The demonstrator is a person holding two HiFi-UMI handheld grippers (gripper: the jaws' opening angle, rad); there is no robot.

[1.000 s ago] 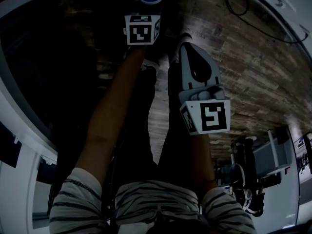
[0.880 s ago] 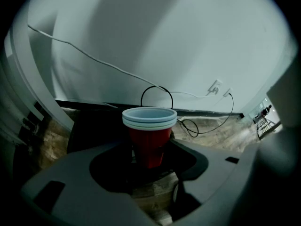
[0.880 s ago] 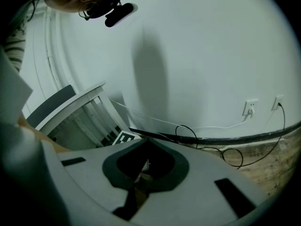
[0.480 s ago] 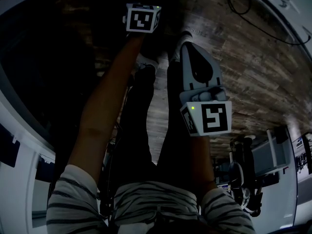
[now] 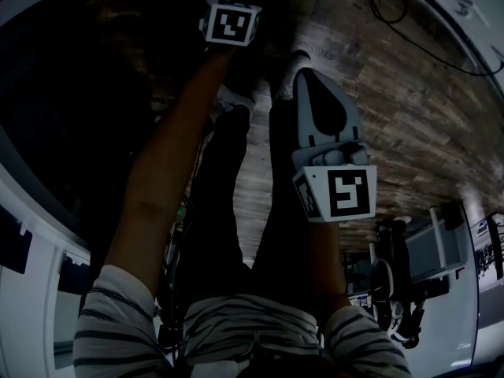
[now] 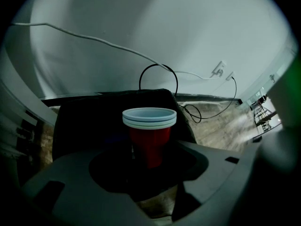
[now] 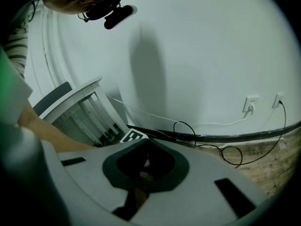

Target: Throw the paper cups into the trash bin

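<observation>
Left gripper (image 6: 149,160) gaping at the cups (image 6: 149,131), right gripper (image 7: 146,140) closed up

On the left we see the jaws spread wide and, far as we can tell, touching nothing. The stacked red cups stand upright just ahead, lined up with the gap, with a black bulk (image 6: 94,121) behind them. Over on the right, the jaws are pressed together on nothing above the wood floor (image 5: 409,109).
</observation>
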